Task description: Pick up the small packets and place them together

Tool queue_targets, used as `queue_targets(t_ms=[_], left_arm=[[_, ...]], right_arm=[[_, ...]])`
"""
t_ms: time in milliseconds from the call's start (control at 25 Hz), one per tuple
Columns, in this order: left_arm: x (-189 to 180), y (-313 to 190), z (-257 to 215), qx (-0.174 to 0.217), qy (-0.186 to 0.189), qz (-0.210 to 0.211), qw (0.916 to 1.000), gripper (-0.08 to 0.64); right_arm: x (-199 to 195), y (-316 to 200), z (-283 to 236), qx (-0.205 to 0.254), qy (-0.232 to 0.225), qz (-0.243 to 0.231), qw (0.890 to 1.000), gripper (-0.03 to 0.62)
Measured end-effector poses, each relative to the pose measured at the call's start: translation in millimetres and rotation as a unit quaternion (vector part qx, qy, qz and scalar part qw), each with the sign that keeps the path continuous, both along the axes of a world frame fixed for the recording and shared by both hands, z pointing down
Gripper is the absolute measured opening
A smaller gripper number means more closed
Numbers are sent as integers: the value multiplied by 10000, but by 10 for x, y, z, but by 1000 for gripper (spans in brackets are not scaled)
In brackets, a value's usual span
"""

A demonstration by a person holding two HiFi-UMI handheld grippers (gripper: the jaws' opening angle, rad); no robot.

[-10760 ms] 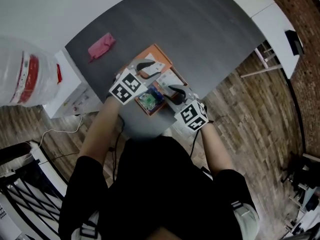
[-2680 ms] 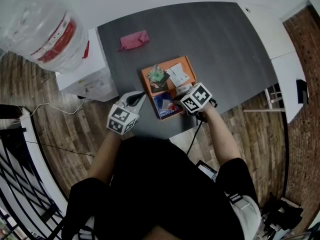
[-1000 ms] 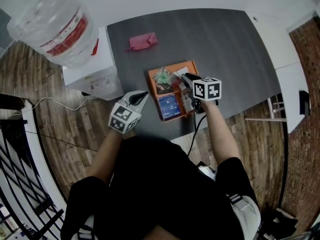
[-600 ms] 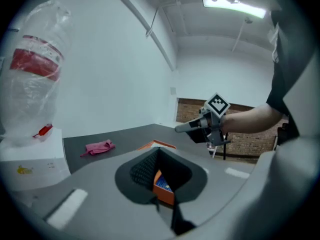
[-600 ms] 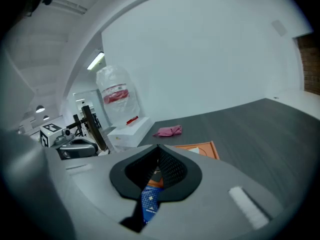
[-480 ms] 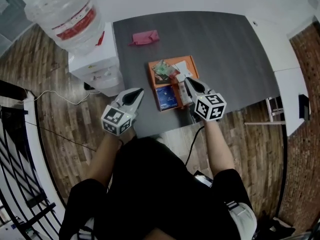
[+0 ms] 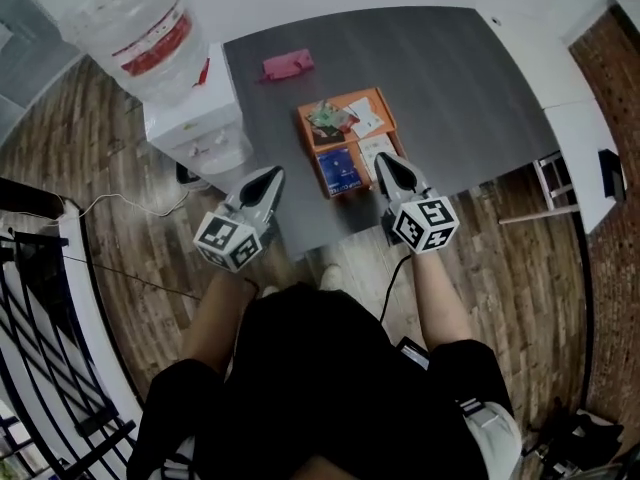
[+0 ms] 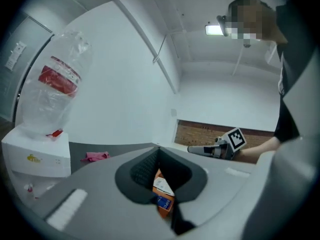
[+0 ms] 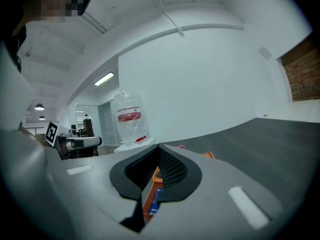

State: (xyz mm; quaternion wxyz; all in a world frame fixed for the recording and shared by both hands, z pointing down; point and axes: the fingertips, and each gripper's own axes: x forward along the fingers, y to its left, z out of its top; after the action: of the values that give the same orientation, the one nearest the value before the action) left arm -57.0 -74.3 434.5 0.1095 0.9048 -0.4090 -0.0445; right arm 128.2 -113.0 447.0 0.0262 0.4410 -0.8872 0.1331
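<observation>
Judging the small flat packets (image 7: 341,140) gathered in the shallow orange tray (image 7: 306,146) just ahead of my closed, empty left gripper (image 7: 272,175) and right gripper (image 7: 384,163), I'd next only check for strays.

The person (image 7: 300,388) is wearing a black short-sleeved top, its sleeves ending above the elbows. The left gripper (image 7: 270,176) and the right gripper (image 7: 386,163) are showing pale grey tapered shells, with black jaws lined in ribbed padding (clearest in the two gripper views). The left cube (image 7: 228,241) and the right cube (image 7: 425,225) are displaying black square markers on white faces. A thin black cable (image 7: 392,286) is hanging from the right gripper.
</observation>
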Motion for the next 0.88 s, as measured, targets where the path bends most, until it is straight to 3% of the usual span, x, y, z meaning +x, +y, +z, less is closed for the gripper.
queue_targets(t_ms=[280,600,880], left_arm=[[-361,136,-160,229,226,233,9992,0],[-699,501,-191,330,214,655,9971,0],[-1009,869,-230,397,183,783,9960,0]], right_arm=[[-158,354,-236,349,132,537,9979,2],[-367,1019,-399,570,315,1147,9913,2],[-479,1690,-364,679,472,1639,9830,2]])
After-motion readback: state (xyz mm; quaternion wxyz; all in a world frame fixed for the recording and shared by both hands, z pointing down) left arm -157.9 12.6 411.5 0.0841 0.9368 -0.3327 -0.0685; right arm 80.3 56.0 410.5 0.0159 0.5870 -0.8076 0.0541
